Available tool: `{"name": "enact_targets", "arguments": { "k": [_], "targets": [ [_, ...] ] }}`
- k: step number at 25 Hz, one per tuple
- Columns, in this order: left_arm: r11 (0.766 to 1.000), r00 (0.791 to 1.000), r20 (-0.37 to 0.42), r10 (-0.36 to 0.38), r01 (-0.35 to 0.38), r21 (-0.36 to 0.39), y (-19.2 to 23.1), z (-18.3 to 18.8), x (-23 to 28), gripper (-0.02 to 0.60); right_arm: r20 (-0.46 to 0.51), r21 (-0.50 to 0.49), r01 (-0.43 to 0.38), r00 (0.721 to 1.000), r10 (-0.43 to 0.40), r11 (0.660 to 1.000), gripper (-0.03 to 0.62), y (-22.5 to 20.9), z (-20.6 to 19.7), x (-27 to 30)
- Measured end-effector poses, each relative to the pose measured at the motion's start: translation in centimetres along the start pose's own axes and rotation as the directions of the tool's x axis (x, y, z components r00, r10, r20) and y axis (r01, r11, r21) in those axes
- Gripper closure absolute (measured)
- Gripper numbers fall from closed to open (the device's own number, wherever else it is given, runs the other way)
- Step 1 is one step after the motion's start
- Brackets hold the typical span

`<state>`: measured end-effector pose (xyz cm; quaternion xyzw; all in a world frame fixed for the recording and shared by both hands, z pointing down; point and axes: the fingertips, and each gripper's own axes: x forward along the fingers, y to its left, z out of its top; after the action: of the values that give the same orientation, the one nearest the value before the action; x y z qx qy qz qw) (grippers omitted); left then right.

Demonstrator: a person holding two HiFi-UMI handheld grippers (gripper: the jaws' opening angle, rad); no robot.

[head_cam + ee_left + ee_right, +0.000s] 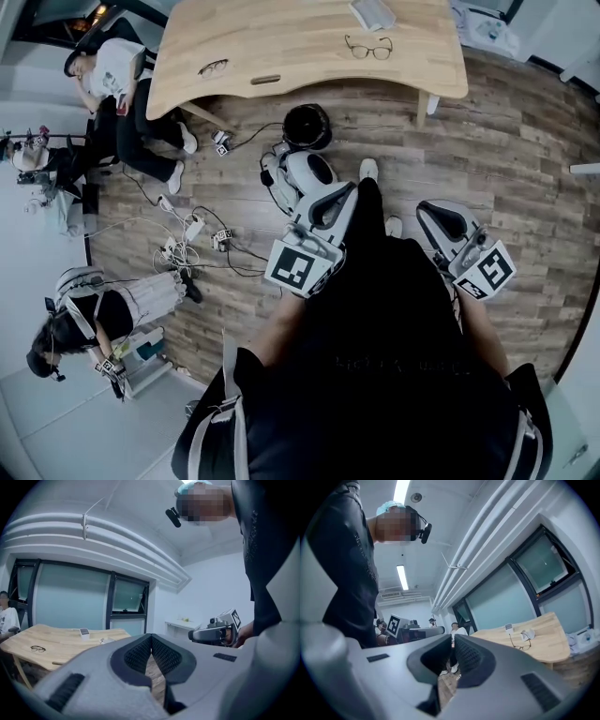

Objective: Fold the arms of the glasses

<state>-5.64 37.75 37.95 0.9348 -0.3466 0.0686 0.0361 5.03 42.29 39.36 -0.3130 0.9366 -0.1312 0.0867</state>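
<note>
Left gripper (151,641) and right gripper (453,641) hang low, jaws pressed together and empty, while the glasses (367,47) lie well ahead on the table (281,37), frame crosswise, roughly between them.

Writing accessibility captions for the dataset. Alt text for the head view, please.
Seen from above, a standing person holds the left tool and right tool low and empty, well short of a wooden table. On it lie one pair of glasses and a second pair, untouched.
</note>
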Motion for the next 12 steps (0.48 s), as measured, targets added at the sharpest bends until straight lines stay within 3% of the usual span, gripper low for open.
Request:
{"name": "enact_targets", "arguments": {
  "k": [6, 12],
  "targets": [
    [0.999, 0.999, -0.014, -0.039, 0.038, -0.038, -0.3, -0.1, 2.0, 0.563, -0.017, 0.004, 0.006, 1.0, -0.006, 1.0, 0.556, -1.0, 0.1, 0.7],
    [0.998, 0.999, -0.01, -0.051, 0.051, -0.027, 1.2, 0.0, 3.0, 0.563, -0.051, 0.05, 0.004, 0.999, -0.001, 0.999, 0.556, -2.4, -0.4, 2.6]
  ]
}}
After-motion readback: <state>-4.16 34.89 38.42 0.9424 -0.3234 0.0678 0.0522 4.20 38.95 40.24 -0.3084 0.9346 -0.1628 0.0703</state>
